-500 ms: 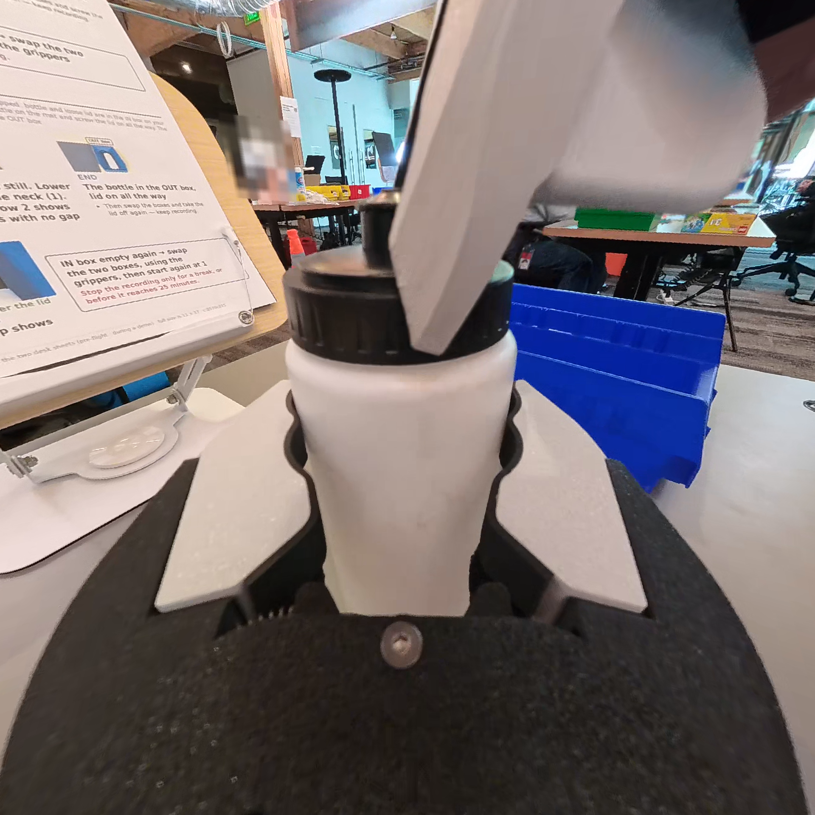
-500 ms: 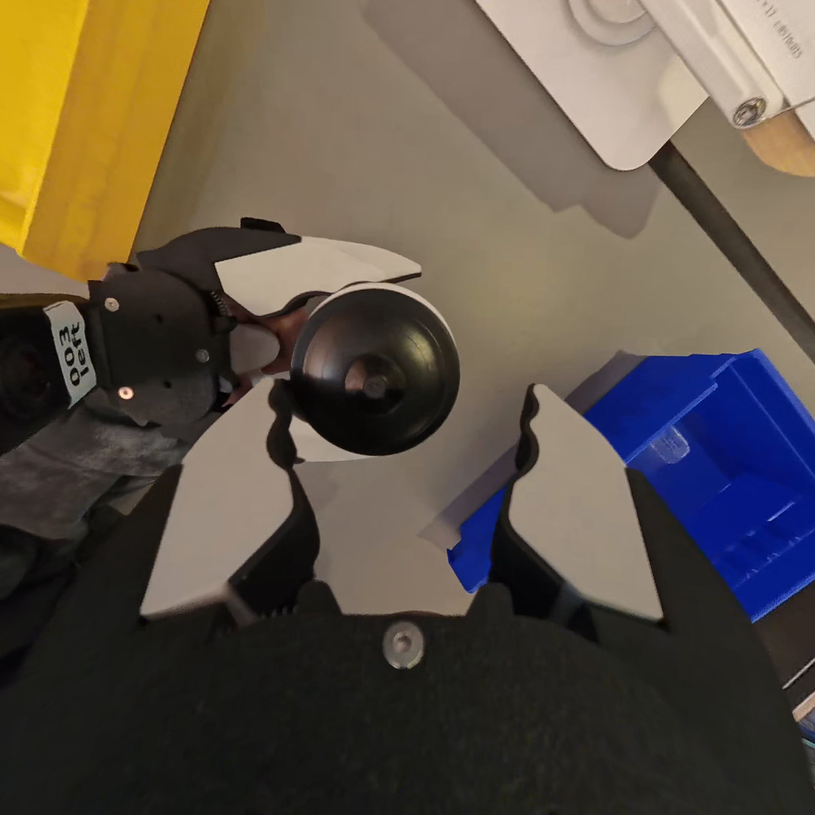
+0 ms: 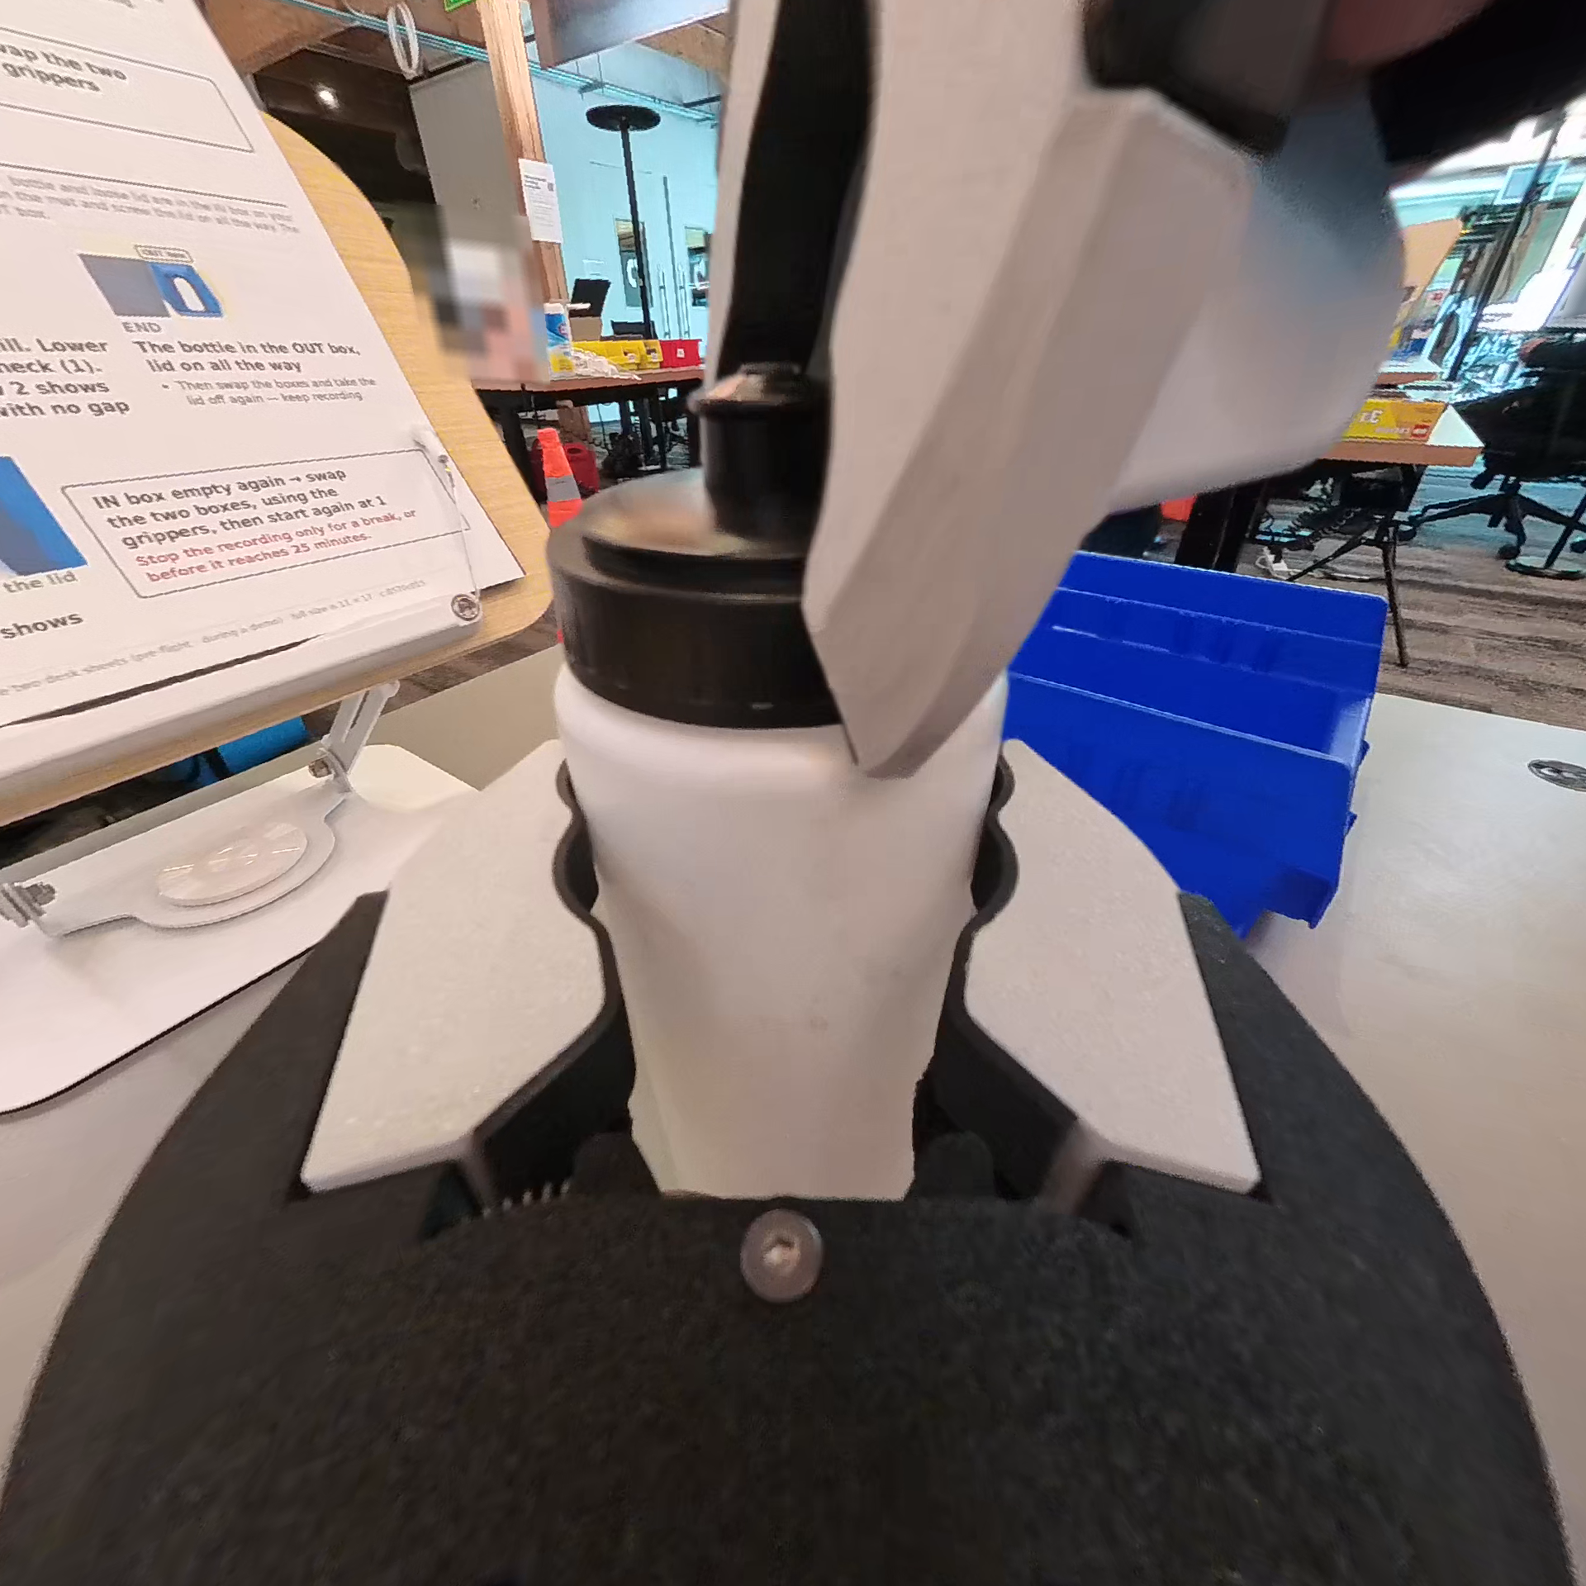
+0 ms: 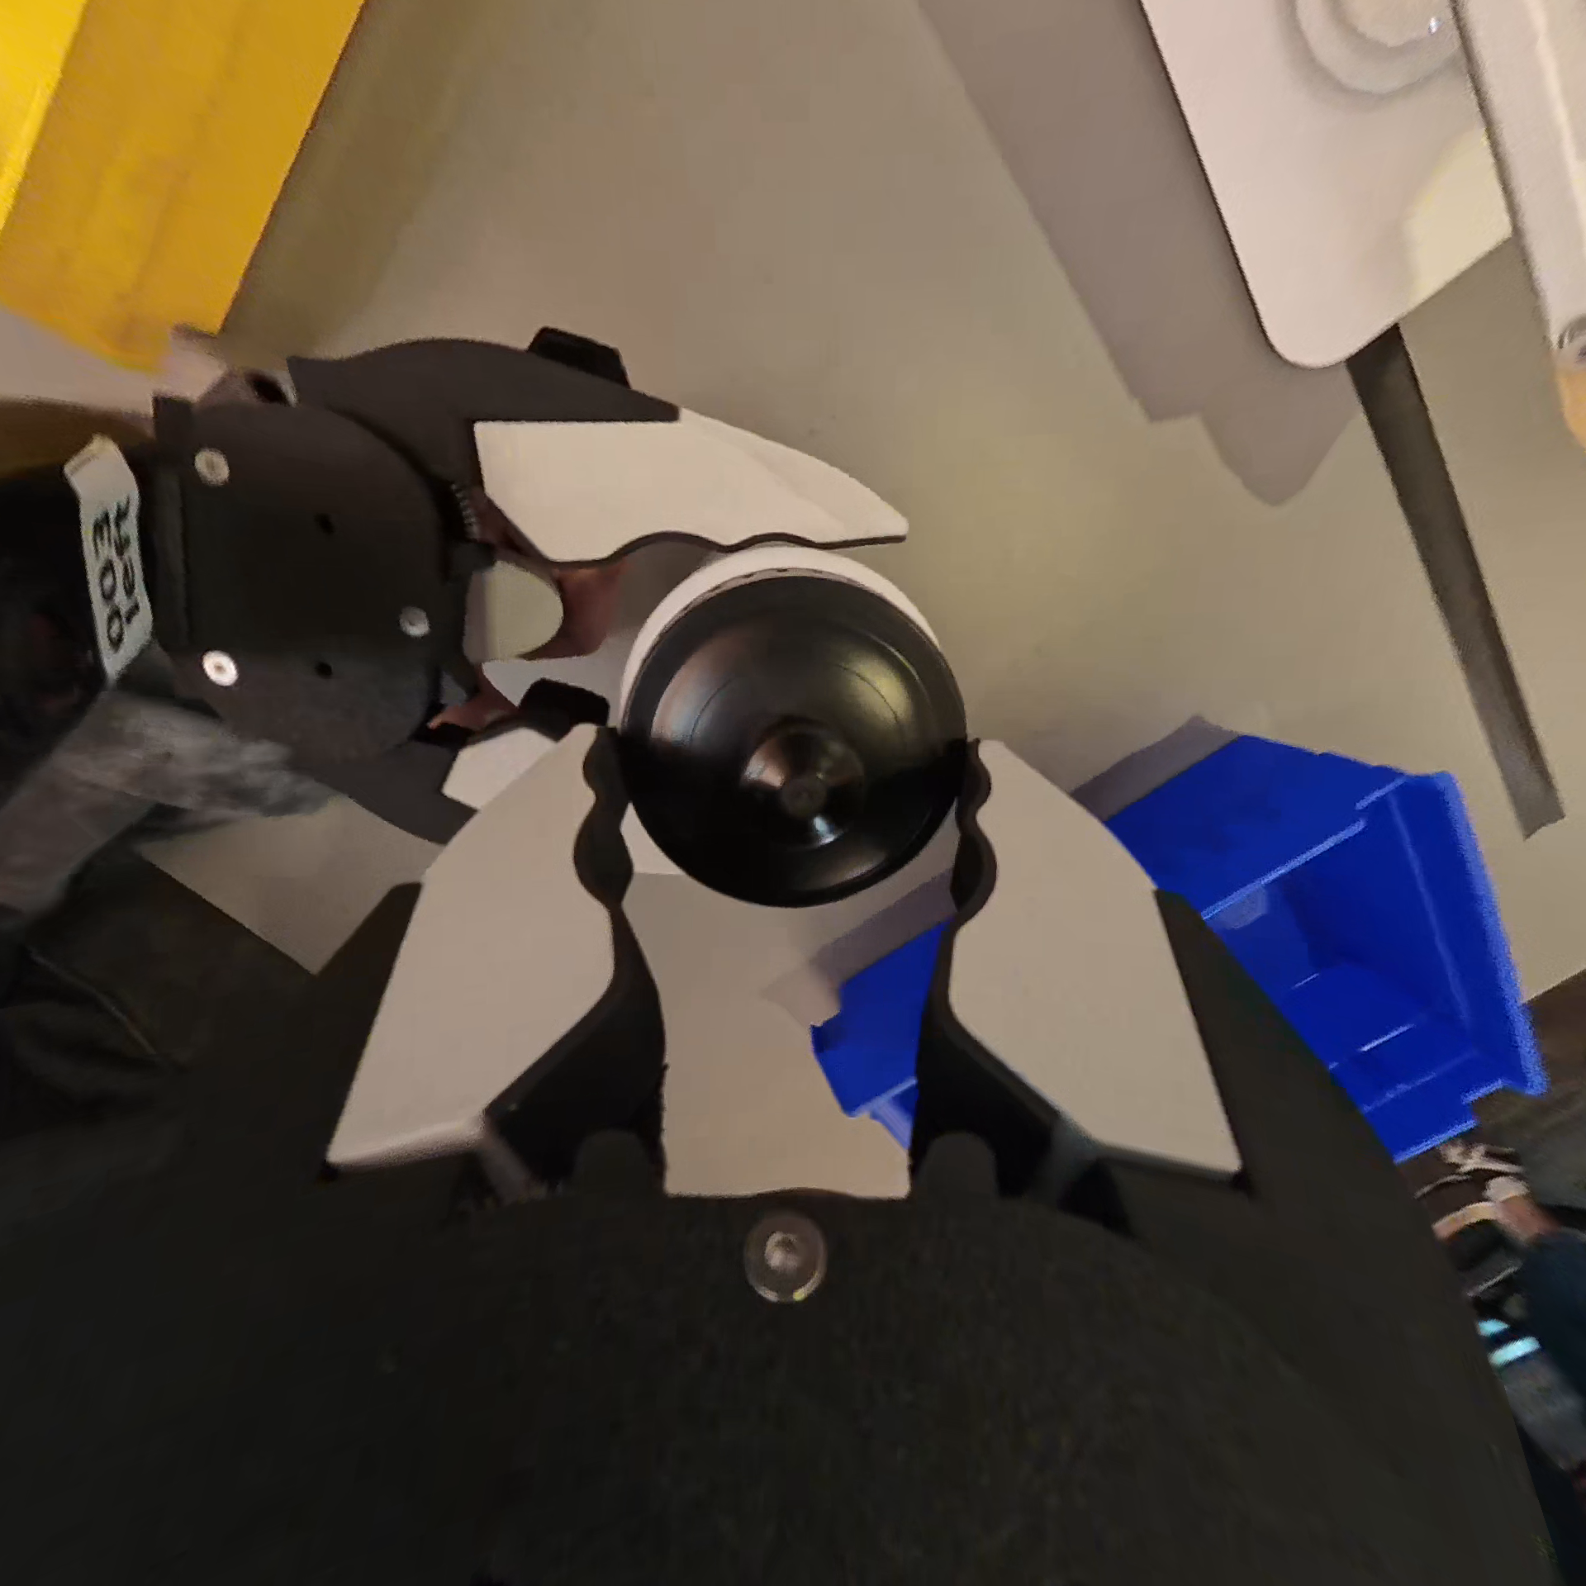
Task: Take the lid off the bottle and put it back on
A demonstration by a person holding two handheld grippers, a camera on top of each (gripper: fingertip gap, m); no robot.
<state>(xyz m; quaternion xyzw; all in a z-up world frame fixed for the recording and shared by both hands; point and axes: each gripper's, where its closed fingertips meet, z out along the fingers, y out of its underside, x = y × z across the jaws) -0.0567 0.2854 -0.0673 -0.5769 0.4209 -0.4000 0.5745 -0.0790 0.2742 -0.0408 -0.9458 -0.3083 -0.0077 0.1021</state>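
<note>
Clamping the white bottle (image 3: 772, 961) by its body, my left gripper (image 3: 781, 858) has its two pale fingers pressed against either side, and the bottle stands upright at the centre of the left wrist view. Its black lid (image 3: 687, 635) is on the neck, with a small spout standing up from the top. My right gripper (image 4: 785, 807) comes down from above: in its own view the fingertips sit on opposite sides of the lid (image 4: 789, 738), narrowed to about its width and touching its rim, though motion blur keeps me from telling how firmly they bite. In the left wrist view one right finger (image 3: 927, 481) slants down across the lid's right edge. A blue bin (image 3: 1201, 729) stands just right of the bottle on the grey table (image 3: 1459, 987). At upper left of the left wrist view, a printed instruction sheet (image 3: 172, 386) leans on a wooden stand. A yellow bin (image 4: 129, 172) fills the upper left corner of the right wrist view.
</note>
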